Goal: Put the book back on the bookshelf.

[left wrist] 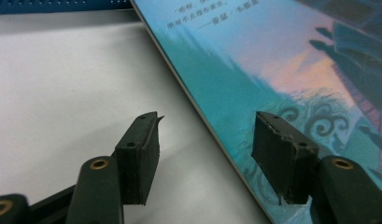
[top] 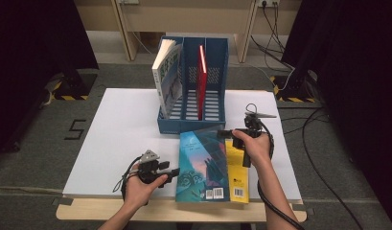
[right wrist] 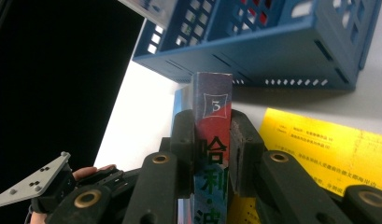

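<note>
Teal-and-pink book (top: 202,165), yellow book (top: 237,175), blue rack (top: 193,122)

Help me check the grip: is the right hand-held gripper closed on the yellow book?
No, its pads clamp the spine of the teal book.

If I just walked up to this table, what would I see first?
Probably the big teal picture book at the near edge of the white table, with the right gripper pinching its spine. A yellow book lies under it on the right, and the left gripper sits open at its other edge. Behind stands a blue file rack holding a leaning pale book and a thin red one.
</note>
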The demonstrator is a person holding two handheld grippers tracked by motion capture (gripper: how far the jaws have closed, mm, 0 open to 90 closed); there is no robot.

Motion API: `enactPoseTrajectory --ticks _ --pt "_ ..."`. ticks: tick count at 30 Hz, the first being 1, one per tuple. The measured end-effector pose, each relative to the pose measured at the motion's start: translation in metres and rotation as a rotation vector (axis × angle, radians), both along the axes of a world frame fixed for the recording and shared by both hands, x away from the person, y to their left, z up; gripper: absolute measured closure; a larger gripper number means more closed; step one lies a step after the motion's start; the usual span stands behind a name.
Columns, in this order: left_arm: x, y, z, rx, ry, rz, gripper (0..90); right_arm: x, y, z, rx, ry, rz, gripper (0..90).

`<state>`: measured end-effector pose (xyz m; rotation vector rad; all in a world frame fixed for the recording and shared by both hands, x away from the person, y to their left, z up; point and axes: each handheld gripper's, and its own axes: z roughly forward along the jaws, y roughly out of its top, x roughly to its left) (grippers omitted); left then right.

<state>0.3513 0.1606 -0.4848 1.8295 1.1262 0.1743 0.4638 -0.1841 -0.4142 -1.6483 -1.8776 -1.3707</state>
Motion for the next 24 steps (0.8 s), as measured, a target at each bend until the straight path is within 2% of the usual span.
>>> enactPoseTrajectory --ticks 16,24 --pt "0.001 0.003 0.004 -0.016 -0.015 0.020 41.4 -0.010 0.003 0.027 0.019 -0.125 -0.001 75.4" --pt "0.003 0.005 0.005 -0.012 -0.017 0.031 48.5 -0.016 0.007 0.039 0.022 -0.190 0.006 75.4"
